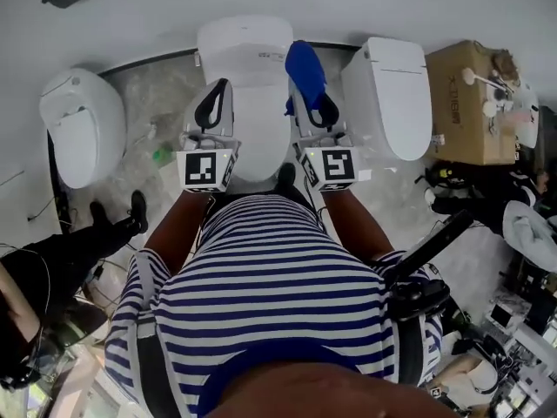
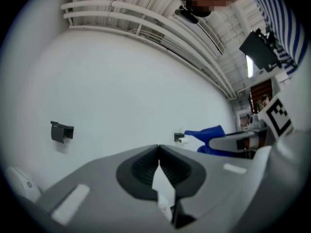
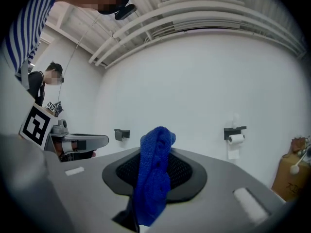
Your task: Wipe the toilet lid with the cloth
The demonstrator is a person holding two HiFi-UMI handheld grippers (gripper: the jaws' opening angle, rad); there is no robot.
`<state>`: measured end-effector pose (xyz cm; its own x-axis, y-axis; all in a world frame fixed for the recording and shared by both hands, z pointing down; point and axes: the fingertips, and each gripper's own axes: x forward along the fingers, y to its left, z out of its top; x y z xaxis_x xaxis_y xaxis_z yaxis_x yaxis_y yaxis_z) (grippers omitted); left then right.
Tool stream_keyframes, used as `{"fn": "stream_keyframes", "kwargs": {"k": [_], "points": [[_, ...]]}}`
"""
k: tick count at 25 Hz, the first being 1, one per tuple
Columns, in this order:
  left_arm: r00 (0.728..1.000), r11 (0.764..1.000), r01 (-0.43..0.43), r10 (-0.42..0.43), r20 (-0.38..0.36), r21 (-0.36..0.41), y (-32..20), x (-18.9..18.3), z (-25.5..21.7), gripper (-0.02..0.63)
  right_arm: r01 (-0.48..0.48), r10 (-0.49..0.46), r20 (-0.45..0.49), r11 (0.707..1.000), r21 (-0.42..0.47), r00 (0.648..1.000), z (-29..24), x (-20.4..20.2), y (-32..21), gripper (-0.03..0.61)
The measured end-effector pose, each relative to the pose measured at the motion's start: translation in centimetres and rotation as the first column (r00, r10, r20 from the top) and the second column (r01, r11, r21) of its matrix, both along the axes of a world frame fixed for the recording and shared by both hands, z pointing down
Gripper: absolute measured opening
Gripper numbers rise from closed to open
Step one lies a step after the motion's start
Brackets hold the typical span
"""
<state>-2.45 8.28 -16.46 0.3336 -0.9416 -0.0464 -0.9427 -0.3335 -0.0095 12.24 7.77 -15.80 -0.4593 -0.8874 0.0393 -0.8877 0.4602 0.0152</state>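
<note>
Your right gripper (image 1: 318, 98) clamps the cloth (image 1: 305, 70); left gripper (image 2: 159, 152) closed, empty; lid (image 1: 254, 103) seemingly unwiped; all wiping remains.

There are three toilets (image 1: 83, 124) (image 1: 252, 120) (image 1: 393, 94), two grippers (image 1: 219, 90) (image 1: 315, 98), one blue cloth (image 1: 305, 68) and one cardboard box (image 1: 470, 103).

Second white toilet (image 1: 80, 124) stands at left, third white toilet (image 1: 396, 94) at right. Cardboard box (image 1: 470, 103) sits just right of the third, near the far wall. Small green item (image 1: 161, 156) lies on marbled floor (image 1: 148, 103). Toilet-paper roll (image 3: 235, 139) hangs on the wall; black holder (image 2: 61, 131) is mounted further left.
</note>
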Motion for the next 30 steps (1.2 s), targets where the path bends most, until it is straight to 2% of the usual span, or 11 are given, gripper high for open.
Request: {"fn": "stream_keyframes", "kwargs": {"k": [5,10,18,30], "points": [[1.000,0.999,0.000,0.000,0.003,0.050,1.4,-0.4,-3.5,0.002,-0.002,0.001,0.040,1.000,0.031,0.999,-3.1,-0.2,1.4,0.115],[1.000,0.997,0.001,-0.002,0.012,0.080,1.8,-0.6,-4.9,0.002,-0.011,0.010,0.035,0.999,0.053,0.999,-4.2,-0.1,1.5,0.114],[1.000,0.996,0.008,-0.009,0.015,0.088,1.9,-0.7,-5.2,0.002,0.003,-0.005,0.034,0.998,0.056,0.999,-4.4,-0.4,1.9,0.114],[1.000,0.996,-0.012,0.010,0.020,0.088,2.4,1.4,-5.1,0.002,-0.005,0.003,0.038,0.999,0.048,0.999,-3.9,1.4,3.0,0.114]]}}
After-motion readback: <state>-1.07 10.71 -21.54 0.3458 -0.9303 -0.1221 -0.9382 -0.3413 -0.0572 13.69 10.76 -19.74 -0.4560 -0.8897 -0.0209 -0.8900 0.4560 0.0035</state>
